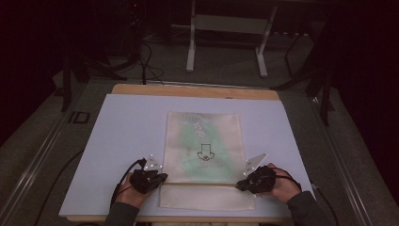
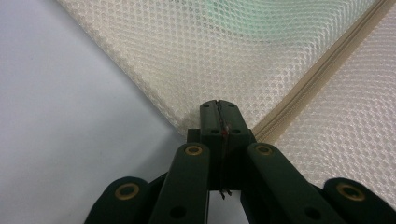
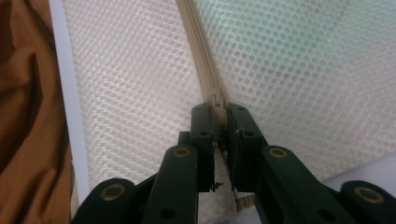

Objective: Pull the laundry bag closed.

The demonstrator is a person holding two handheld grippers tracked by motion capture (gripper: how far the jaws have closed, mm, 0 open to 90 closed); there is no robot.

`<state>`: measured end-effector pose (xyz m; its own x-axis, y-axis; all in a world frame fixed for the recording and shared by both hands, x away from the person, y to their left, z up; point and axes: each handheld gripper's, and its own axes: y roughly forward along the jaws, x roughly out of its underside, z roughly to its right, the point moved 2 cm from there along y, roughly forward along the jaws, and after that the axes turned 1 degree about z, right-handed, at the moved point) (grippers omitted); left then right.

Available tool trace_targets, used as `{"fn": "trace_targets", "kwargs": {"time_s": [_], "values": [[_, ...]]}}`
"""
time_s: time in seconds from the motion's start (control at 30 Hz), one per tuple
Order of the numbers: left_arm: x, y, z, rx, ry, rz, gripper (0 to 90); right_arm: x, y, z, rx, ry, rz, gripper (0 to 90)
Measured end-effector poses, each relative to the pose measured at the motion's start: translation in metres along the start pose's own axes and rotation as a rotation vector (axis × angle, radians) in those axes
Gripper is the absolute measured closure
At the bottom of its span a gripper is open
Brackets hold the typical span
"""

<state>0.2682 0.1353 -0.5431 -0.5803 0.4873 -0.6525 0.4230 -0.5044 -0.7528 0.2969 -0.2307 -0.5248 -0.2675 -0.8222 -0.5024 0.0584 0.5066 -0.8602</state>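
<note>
1. Cream-white honeycomb mesh zip bag (image 1: pixel 203 146) with a pale green item faintly seen inside is laid flat on the pale lavender mat (image 1: pixel 122 136) covering the wooden table (image 1: pixel 193 90), near the person's edge.
2. A beige zipper seam (image 1: pixel 207 184) is seen crossing the bag near its lower end.
3. The left gripper (image 1: pixel 162 177) is clamped, jaws together, on the bag's left edge at the seam (image 2: pixel 299 93).
4. The right gripper (image 1: pixel 239 185) is closed on what appears to be the zipper pull (image 3: pixel 218 100) at the seam's right end.
5. Risk is judged as follows: the small pull could be lost from the jaws if it is tugged at an angle to the seam.
6. The thin mesh could be pinched into the slider, so the zip is jammed.
7. If the left hold slips, the whole bag could be dragged across the mat instead of being unzipped.
</note>
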Motion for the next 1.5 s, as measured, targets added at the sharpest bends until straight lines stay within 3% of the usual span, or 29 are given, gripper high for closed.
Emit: {"fn": "trace_targets", "kwargs": {"time_s": [1.0, 1.03, 1.5], "values": [[0.0, 0.0, 0.0, -0.001, 0.001, 0.0, 89.4, 0.003, -0.009, 0.002, -0.002, -0.005, 0.017, 82.5], [0.0, 0.0, 0.0, -0.001, 0.001, -0.001, 89.4, 0.004, -0.009, 0.003, 0.012, -0.004, -0.001, 82.6], [0.0, 0.0, 0.0, 0.004, -0.003, 0.001, 89.4, 0.015, -0.019, 0.007, 0.008, 0.027, 0.019, 82.5]]}}
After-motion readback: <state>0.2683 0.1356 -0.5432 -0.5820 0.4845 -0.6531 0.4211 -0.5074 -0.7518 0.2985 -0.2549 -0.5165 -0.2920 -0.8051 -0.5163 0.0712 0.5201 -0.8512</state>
